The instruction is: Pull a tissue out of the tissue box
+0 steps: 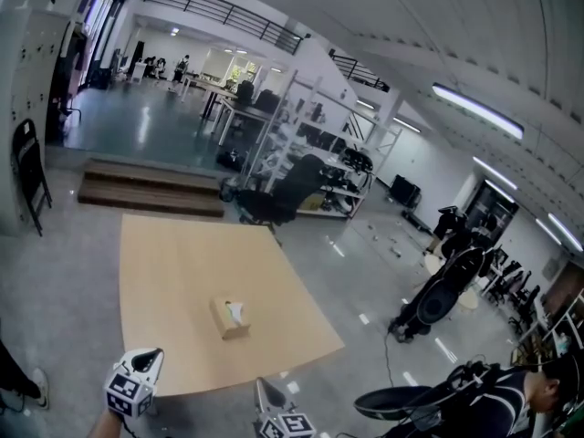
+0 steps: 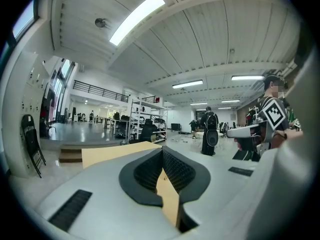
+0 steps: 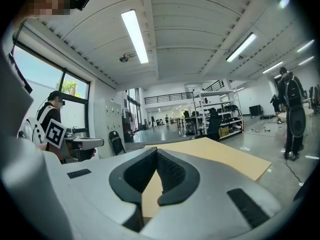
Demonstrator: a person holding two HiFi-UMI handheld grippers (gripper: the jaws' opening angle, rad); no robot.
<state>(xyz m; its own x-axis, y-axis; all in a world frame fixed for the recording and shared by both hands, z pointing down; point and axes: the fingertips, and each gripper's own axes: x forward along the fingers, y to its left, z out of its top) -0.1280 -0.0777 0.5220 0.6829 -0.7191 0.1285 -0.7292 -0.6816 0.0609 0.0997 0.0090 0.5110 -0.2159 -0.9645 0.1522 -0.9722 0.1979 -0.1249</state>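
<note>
A tan wooden table [image 1: 182, 272] stands on a glossy grey floor, and the tissue box [image 1: 229, 319] sits on it towards the near edge, roughly midway across, with a white tissue [image 1: 238, 313] sticking up out of its top. Both grippers are at the near edge of the table, short of the box and clear of it. The left gripper [image 1: 146, 365] is over the table's near left corner. The right gripper [image 1: 266, 395] is just off the near edge, to the right of the box. Each one's own view looks out level across the tabletop. There the left gripper [image 2: 162, 154] has its ribbed black jaws meeting at the tips with nothing between them, and the right gripper [image 3: 156, 154] is likewise closed to a narrow pinch and empty. Beyond the far end of the table are low wooden steps [image 1: 151, 185], and a black office chair [image 1: 283, 194] stands off its far right corner. A folding chair [image 1: 32, 176] leans by the wall to the table's left.
</note>
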